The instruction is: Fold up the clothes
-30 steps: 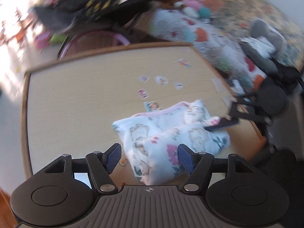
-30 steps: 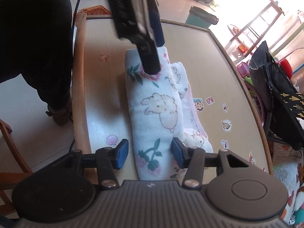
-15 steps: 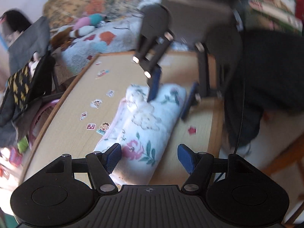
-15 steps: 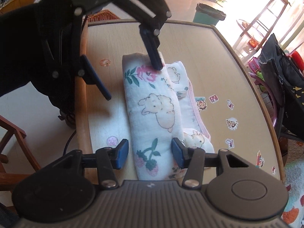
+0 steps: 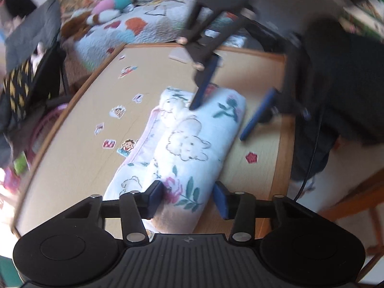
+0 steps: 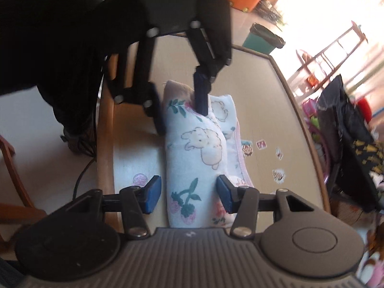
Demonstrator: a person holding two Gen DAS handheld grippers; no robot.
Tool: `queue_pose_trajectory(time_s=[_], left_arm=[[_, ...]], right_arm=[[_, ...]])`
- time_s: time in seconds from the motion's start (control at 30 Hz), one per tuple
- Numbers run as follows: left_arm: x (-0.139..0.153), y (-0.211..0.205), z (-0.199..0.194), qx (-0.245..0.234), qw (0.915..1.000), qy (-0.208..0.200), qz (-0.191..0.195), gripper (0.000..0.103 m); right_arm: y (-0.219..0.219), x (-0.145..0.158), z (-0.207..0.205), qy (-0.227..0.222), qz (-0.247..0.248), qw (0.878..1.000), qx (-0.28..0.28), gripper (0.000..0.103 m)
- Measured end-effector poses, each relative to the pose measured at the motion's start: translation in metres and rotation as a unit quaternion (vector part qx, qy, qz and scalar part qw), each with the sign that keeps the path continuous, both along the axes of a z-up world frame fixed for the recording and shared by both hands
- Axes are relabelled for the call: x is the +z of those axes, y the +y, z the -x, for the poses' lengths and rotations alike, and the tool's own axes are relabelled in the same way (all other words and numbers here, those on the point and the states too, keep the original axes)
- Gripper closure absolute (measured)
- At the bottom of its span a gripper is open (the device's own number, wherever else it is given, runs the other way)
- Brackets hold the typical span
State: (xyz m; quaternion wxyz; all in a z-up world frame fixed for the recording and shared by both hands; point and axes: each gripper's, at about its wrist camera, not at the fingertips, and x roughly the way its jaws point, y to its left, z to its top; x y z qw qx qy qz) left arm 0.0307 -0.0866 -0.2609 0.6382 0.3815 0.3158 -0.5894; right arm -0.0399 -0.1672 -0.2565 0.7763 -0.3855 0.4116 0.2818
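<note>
Along the near edge of the worktop: folded cloth, white with printed animals and flowers, rolled into a long bundle, with stickers just beside it on the open side.

Left gripper at one end of the bundle, pointing steeply down, jaws narrow, just been closing. One pad dug into the crease between the upper roll and the pink-edged layer under it, the other against the roll's outer side. Roll squeezed between them.

Right gripper at the opposite end, jaws at a middling width and straddling the roll. One pad touching the cloth, the other standing just clear of it. No squeeze.

Compared with a second ago: left gripper rolled round from a sideways look at the bundle to face along its length. Then only one finger at that end, now both. Jaws wider then. Right gripper and cloth placed as before.
</note>
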Motion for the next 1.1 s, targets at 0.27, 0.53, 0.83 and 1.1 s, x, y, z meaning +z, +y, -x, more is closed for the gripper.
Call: queue_pose_trajectory(time_s=[0.27, 0.53, 0.83, 1.1], left_arm=[[0.007, 0.014, -0.013, 0.053, 0.9962, 0.066, 0.020, 0.058], [0.004, 0.029, 0.012, 0.005, 0.9996, 0.025, 0.010, 0.058], [0.017, 0.047, 0.029, -0.051, 0.9987, -0.001, -0.011, 0.058], [0.023, 0.040, -0.003, 0.045, 0.9937, 0.102, -0.013, 0.065]], right_arm=[[0.003, -0.010, -0.019, 0.013, 0.024, 1.000, -0.012, 0.059], [-0.025, 0.012, -0.045, 0.117, -0.086, 0.987, -0.063, 0.070], [-0.055, 0.016, -0.062, 0.238, -0.202, 0.946, -0.091, 0.071], [-0.071, 0.018, -0.075, 0.250, -0.227, 0.932, -0.128, 0.066]])
